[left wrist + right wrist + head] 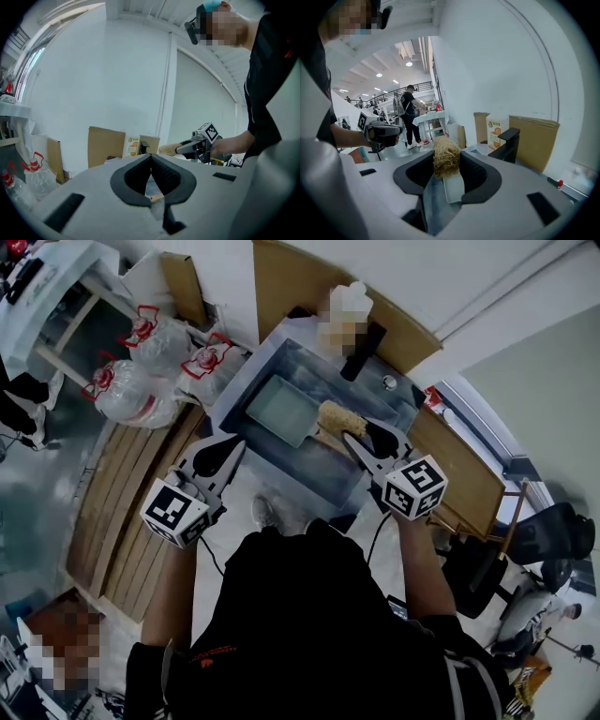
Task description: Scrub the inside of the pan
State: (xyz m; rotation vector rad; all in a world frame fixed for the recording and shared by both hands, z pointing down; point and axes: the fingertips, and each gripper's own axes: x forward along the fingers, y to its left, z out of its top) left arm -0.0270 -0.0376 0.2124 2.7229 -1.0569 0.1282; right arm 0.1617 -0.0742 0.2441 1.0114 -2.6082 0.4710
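Note:
A pale rectangular pan [279,411] lies in the steel sink [246,371]. My right gripper [354,439] hangs over the sink's right half, shut on a tan fibrous scrubber [338,417], just right of the pan. In the right gripper view the scrubber [446,157] sits clamped between the jaws, with the pan [453,186] showing below it. My left gripper [221,457] is held at the sink's front left corner, shut with nothing in it; its pads [156,171] meet at the tip. From the left gripper view the right gripper [198,143] and scrubber [168,149] show at the right.
A black faucet [362,351] stands at the sink's back edge. Water jugs [141,382] sit left of the sink, cardboard sheets [281,282] lean on the wall, and a wooden pallet [122,521] lies on the floor. A person [408,115] stands far off.

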